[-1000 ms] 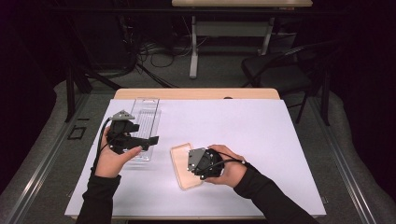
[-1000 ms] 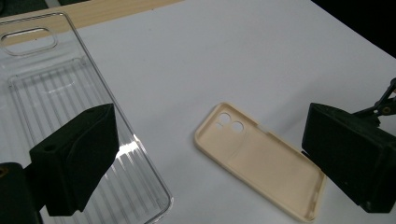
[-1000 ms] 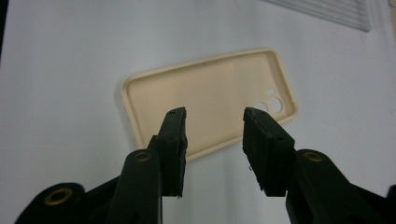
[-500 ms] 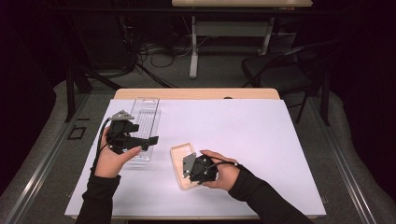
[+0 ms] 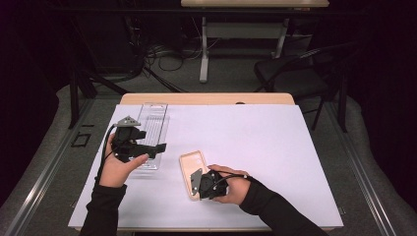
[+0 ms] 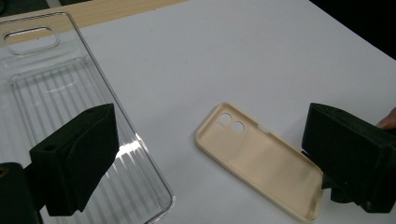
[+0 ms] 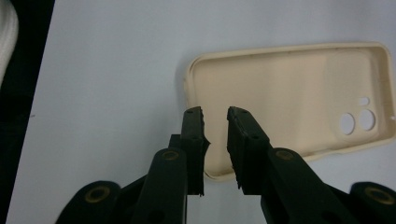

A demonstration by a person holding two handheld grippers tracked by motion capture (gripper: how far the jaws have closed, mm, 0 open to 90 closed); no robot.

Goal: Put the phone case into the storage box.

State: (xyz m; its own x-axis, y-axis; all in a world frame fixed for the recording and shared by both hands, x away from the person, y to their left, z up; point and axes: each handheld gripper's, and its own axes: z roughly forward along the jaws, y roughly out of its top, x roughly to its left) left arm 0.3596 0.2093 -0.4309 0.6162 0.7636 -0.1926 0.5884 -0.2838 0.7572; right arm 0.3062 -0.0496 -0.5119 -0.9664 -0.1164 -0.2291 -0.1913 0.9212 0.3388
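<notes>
A beige phone case (image 5: 193, 164) lies hollow side up on the white mat, camera holes at its far end (image 6: 231, 121). My right gripper (image 7: 215, 116) is low over its near end. The jaws have just been closing and now straddle the case's rim (image 7: 217, 176) with a narrow gap between the pads, so I read it as open. In the high view the right gripper (image 5: 196, 183) covers the case's near corner. My left gripper (image 5: 156, 147) is held wide open and empty above the near end of a clear ribbed phone case (image 5: 152, 125), not touching it.
The white mat (image 5: 255, 137) covers most of a wooden table whose far edge (image 5: 206, 98) shows. Beyond it are a dark chair (image 5: 295, 73), desk legs and floor cables. The mat's right half is bare.
My right gripper has sunk and slid toward the near end of the beige case, and its jaws have narrowed around the rim. The left gripper has stayed put.
</notes>
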